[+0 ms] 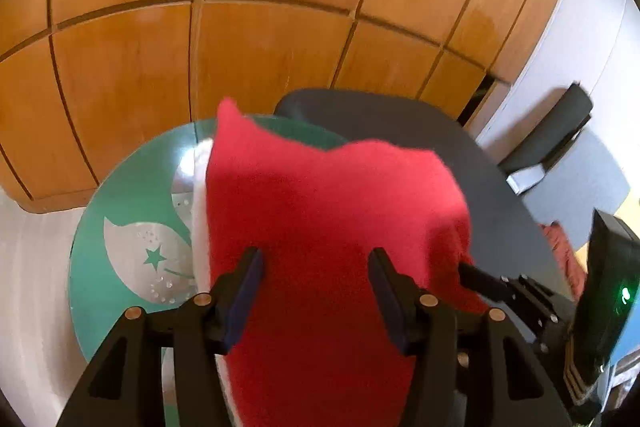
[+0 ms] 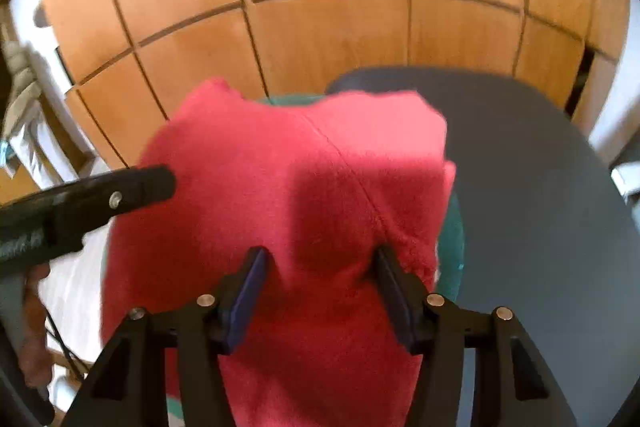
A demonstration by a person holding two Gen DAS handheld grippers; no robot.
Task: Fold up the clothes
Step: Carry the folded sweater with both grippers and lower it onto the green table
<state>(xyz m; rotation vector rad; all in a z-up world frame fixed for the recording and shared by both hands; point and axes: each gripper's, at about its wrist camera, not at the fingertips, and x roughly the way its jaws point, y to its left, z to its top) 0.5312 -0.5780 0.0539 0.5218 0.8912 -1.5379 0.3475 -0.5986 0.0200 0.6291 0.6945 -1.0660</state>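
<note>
A: Both tools look busy. The left gripper (image 1: pixel 316 263) and right gripper (image 2: pixel 320 261) each have their jaws spread wide, with the fuzzy red fleece garment (image 1: pixel 332 211) lying between the pads, not pinched.

B: It's draped over the round teal table with a silver leaf print (image 1: pixel 120 187), its right part over the dark grey tabletop (image 2: pixel 540 187).

A: I'd pinch 1 corner in each gripper, lift evenly, and match the edges.

B: Mind the black monitor with a green light (image 1: pixel 612 291) and the wooden panelled wall (image 1: pixel 260 27) behind.
</note>
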